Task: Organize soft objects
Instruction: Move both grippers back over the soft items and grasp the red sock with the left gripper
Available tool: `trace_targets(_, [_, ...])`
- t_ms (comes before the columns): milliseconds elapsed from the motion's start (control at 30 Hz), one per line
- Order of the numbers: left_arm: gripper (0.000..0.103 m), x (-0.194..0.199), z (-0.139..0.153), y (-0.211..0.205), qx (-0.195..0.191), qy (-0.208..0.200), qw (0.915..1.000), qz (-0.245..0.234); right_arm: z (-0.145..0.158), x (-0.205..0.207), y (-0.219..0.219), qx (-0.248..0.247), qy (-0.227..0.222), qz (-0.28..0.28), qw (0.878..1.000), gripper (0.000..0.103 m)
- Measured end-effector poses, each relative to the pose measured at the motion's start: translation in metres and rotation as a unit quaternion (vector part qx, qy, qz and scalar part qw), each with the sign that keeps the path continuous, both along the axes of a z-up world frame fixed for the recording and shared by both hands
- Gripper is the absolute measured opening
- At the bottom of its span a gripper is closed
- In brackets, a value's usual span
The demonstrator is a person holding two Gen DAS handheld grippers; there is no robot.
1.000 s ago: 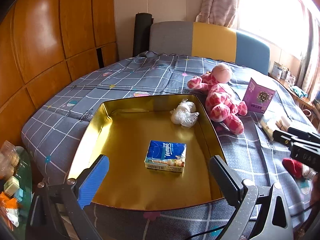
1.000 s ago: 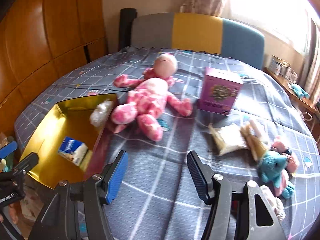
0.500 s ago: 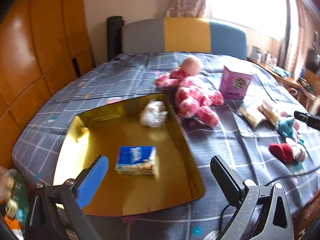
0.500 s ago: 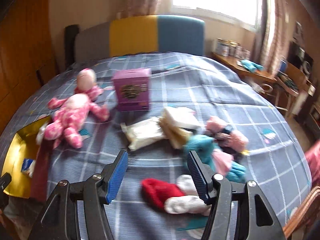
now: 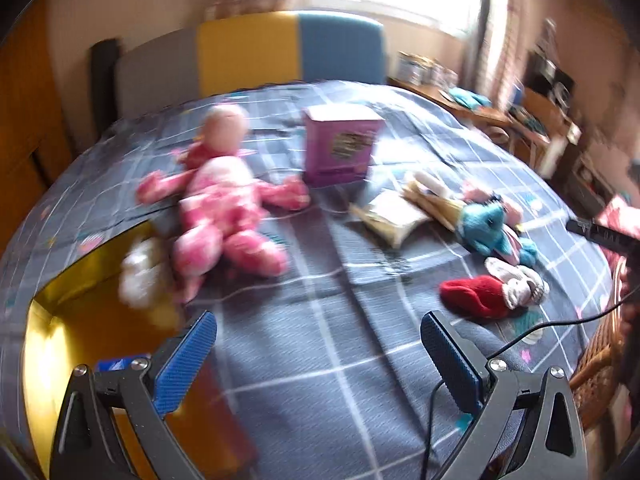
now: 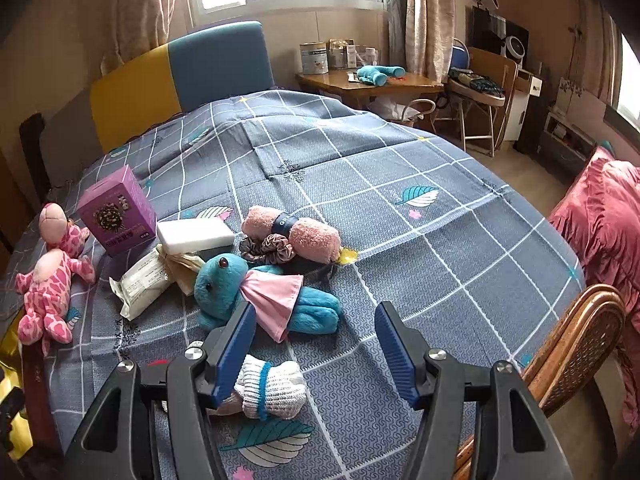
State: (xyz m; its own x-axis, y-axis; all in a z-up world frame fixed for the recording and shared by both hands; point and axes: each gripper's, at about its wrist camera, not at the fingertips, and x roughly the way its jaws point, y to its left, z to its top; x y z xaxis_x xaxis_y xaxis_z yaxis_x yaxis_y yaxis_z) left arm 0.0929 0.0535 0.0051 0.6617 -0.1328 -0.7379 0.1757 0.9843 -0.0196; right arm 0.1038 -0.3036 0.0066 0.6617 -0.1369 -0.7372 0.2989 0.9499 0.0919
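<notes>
The right gripper point(image 6: 314, 344) is spread wide and holds nothing. The blue bunny point(image 6: 256, 294) lies just past it, lying left to right. The left gripper point(image 5: 318, 354), also spread, is farther off.

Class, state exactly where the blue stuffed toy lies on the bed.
In the right wrist view, the blue stuffed toy lies left of centre, just beyond the right gripper, in front of the rolled pink towel.

— What has been moved?
— Both grippers have been swung to the right. The gold tray point(image 5: 44, 320) is now seen at the left edge.
— And the right gripper point(image 6: 314, 346)?
— It has been brought over the blue bunny point(image 6: 256, 292).
</notes>
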Motion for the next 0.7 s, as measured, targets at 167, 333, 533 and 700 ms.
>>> trace_targets(167, [0.093,0.029,-0.01,-0.046,0.002,0.026,0.9955,-0.091,0.0,-0.004,-0.008,0.032,-0.015,-0.005,0.999,0.063])
trace_targets(333, [0.078,0.043,-0.02,-0.098,0.019,0.025,0.9798,-0.198,-0.015,0.0,-0.023,0.092,0.009,-0.005,0.996,0.065])
trace_targets(533, [0.068,0.047,-0.054,-0.151,0.063,0.045,0.9509,-0.3,-0.026,-0.001,-0.034,0.146,0.01,-0.007,0.989,0.066])
trace_targets(700, [0.068,0.053,-0.079,-0.18,0.089,0.063,0.9289,-0.354,-0.027,0.0,-0.032,0.149,0.012,0.002,0.989,0.066])
